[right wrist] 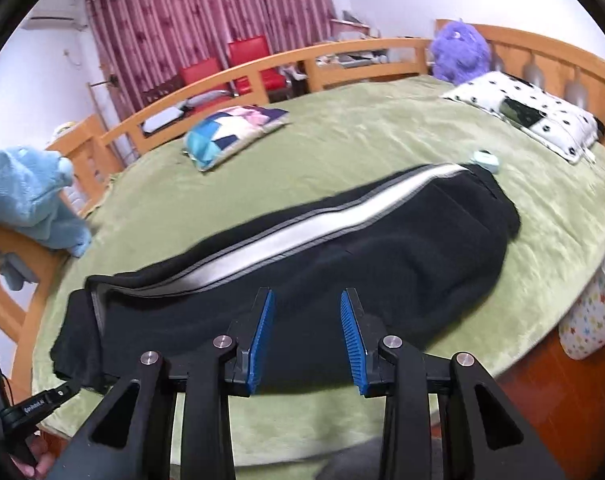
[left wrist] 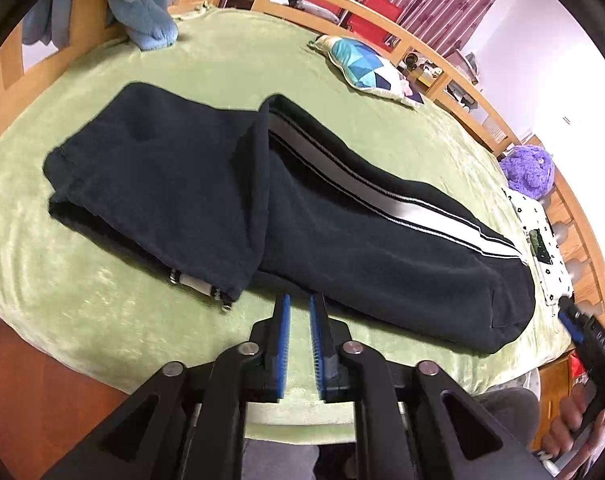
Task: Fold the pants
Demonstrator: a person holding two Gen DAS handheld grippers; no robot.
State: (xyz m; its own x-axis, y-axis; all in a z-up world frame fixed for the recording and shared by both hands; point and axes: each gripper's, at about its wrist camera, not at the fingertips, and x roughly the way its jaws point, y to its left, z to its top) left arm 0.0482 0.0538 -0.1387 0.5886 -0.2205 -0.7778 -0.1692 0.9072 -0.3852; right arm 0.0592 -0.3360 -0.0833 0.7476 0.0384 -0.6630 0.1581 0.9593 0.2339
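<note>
Both the left tool (left wrist: pixel 300 312) and the right tool (right wrist: pixel 307 308) stand open and empty, so the loosely folded pants (left wrist: pixel 262 208) on the bed (left wrist: pixel 102 280) may slump open if nudged.

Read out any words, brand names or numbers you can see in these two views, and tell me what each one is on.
Small white lettering on the left gripper, low left in the right wrist view: too small to read reliably.
White marks on the right gripper in the left wrist view: blurred, unreadable.
Pants, cushions and bedding: no text visible.

Bare blanket (left wrist: pixel 114 292) nearside; pillows (right wrist: pixel 238 128) seemingly far.
</note>
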